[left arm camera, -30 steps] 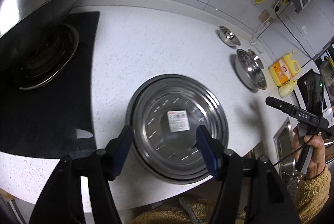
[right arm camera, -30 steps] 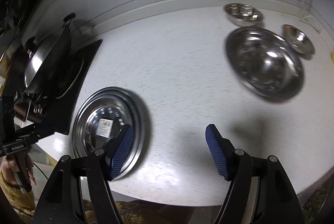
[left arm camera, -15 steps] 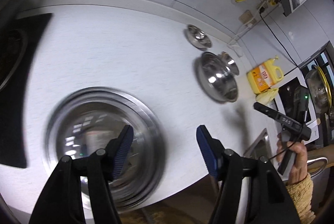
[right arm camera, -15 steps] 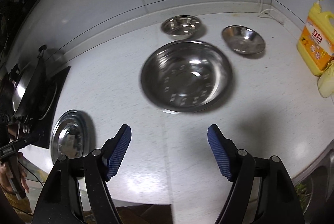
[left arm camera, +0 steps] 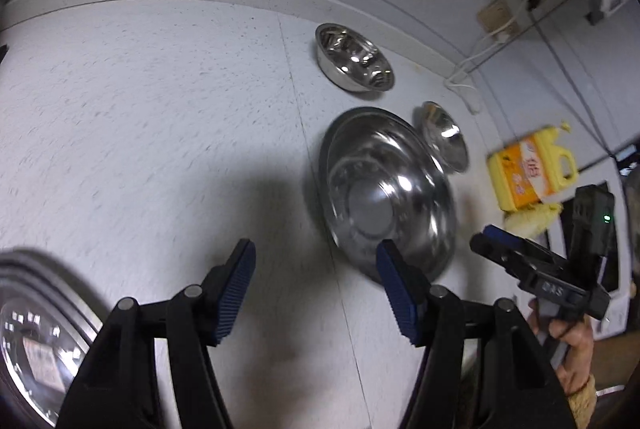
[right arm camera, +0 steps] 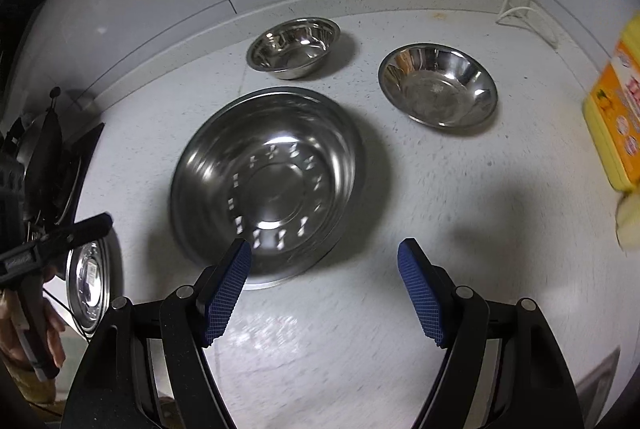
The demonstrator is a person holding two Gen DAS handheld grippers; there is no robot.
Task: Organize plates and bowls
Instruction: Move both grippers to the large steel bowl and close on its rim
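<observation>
Far left of the right gripper (right arm camera: 322, 285) lies the plate stack (right arm camera: 89, 283), beside the left gripper (left arm camera: 316, 287), whose jaws stand apart and empty. Just ahead of the right gripper's left finger sits the big bowl (right arm camera: 268, 181); the right jaws too gape with nothing between them. Beyond it stand the deep bowl (right arm camera: 294, 47) and, further right, the shallow bowl (right arm camera: 438, 85). All look like thin steel: probably light, stiff and slick, so a pinch across the rim seems the surest hold.
</observation>
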